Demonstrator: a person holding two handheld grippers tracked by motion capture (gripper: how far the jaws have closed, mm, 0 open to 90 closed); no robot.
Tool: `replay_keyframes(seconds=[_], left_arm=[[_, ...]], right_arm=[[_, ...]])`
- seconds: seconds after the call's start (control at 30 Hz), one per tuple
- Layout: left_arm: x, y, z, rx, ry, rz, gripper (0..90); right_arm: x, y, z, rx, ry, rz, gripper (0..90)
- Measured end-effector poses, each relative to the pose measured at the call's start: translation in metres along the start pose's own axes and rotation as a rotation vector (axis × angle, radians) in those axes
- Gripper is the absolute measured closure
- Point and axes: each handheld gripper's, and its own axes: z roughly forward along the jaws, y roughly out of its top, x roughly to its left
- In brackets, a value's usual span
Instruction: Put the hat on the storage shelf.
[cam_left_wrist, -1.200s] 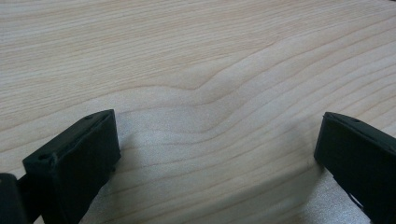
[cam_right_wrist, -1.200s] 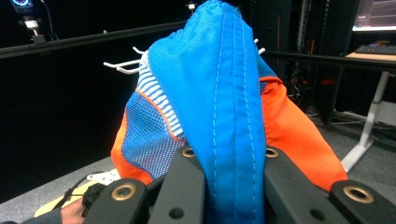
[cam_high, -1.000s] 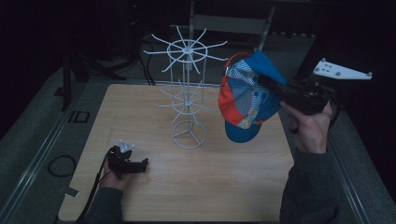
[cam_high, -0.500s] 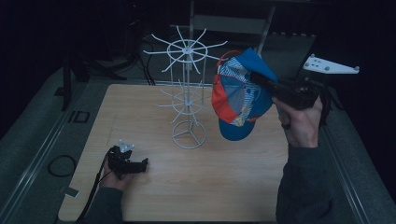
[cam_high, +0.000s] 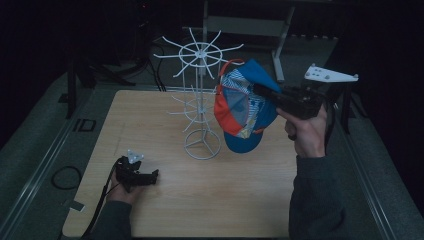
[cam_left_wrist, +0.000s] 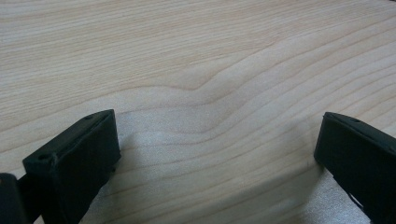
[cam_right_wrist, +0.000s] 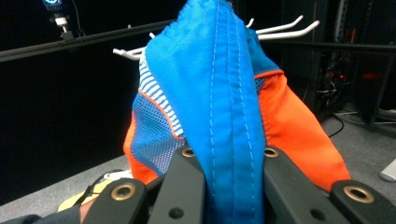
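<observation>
**Cap held up beside the wire rack**

The right gripper (cam_high: 260, 92) is raised above the table (cam_high: 240, 200), at about 2 o'clock from the table's centre in the high view. The person's right hand (cam_high: 306, 132) grasps it from below with the forearm rising from the bottom edge, so the gripper lies roughly level and points toward 9 o'clock. Its jaws are clamped on a fold of the blue, orange and white baseball cap (cam_high: 245, 107); in the right gripper view the blue fabric (cam_right_wrist: 219, 107) rises straight up from between the two black jaws, with orange panels and blue mesh to either side.

The cap hangs clear of the table, its bill pointing down, just beside the white wire rack (cam_high: 200, 100) and at the rack's 3 o'clock. The rack stands upright near the table's centre on a round base; its upper spokes show behind the cap in the right gripper view.

The left gripper (cam_high: 150, 176) rests low on the table at about 8 o'clock, the left hand (cam_high: 122, 187) wrapped around its body. In the left gripper view its jaws stand wide apart over bare wood with nothing between them.
</observation>
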Motion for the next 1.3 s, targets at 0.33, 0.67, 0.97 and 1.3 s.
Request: replay_keyframes(seconds=[0.33, 0.67, 0.97, 1.3], left_arm=[[0.0, 0.0, 0.0, 0.002, -0.001, 0.002, 0.2], [0.001, 0.0, 0.0, 0.007, -0.001, 0.008, 0.2], [0.0, 0.0, 0.0, 0.005, -0.001, 0.004, 0.2], [0.0, 0.0, 0.0, 0.003, -0.001, 0.0, 0.2]], right_arm=[[0.002, -0.012, 0.019, 0.067, -0.019, -0.015, 87.0], [0.004, -0.012, 0.033, 0.085, -0.021, -0.021, 87.0], [0.008, -0.017, 0.039, 0.154, -0.036, -0.072, 71.5], [0.005, -0.025, 0.035, 0.169, -0.105, -0.096, 40.1]])
